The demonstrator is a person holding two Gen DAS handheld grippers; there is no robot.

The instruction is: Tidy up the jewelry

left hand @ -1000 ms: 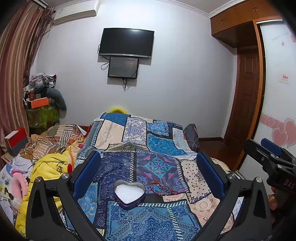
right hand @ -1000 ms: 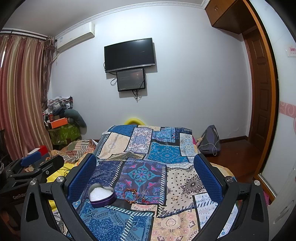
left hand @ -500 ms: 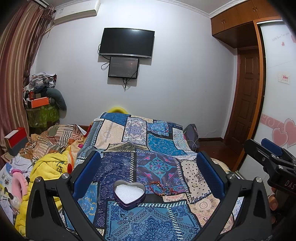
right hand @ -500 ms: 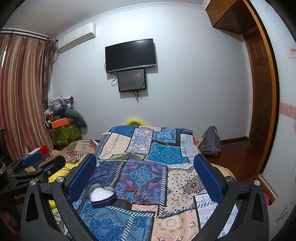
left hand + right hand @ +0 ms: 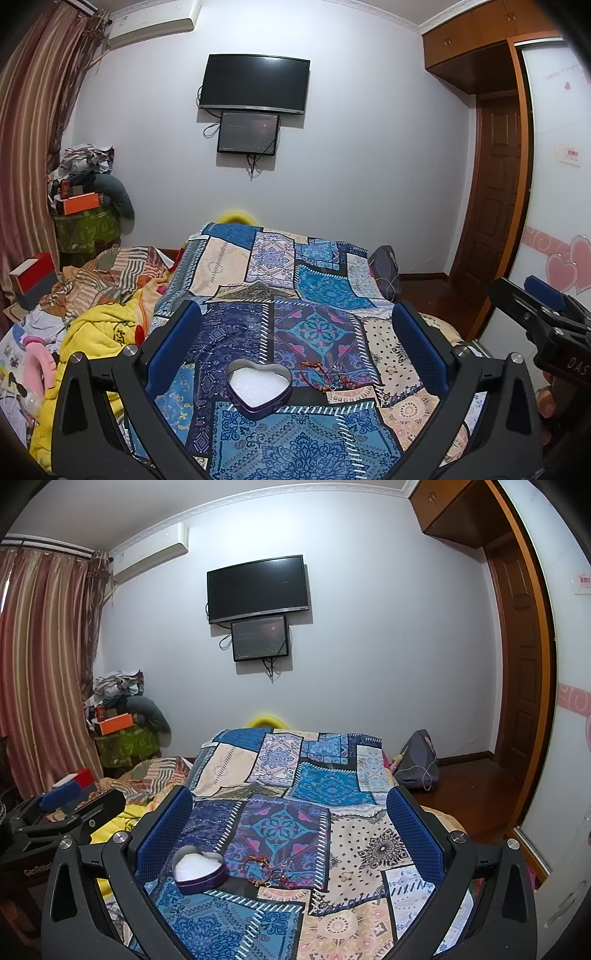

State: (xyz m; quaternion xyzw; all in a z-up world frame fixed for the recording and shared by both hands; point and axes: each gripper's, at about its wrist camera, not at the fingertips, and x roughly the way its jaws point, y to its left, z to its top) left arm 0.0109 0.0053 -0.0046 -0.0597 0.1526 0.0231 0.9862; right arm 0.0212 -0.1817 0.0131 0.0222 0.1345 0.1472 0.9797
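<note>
A purple heart-shaped tin (image 5: 258,391) with white padding sits open on the patchwork bedspread (image 5: 317,288); it also shows in the right wrist view (image 5: 199,870). A red beaded bracelet (image 5: 325,376) lies just right of the tin, also in the right wrist view (image 5: 269,873). A small gold ring (image 5: 346,876) lies further right. My left gripper (image 5: 295,328) is open and empty, held above the tin. My right gripper (image 5: 290,808) is open and empty, above the bracelet.
A yellow blanket (image 5: 96,332) and striped bedding (image 5: 107,277) lie left of the bedspread. A grey bag (image 5: 419,760) sits on the floor at the right. A wooden door (image 5: 491,199) and wardrobe stand right. A TV (image 5: 255,83) hangs on the far wall.
</note>
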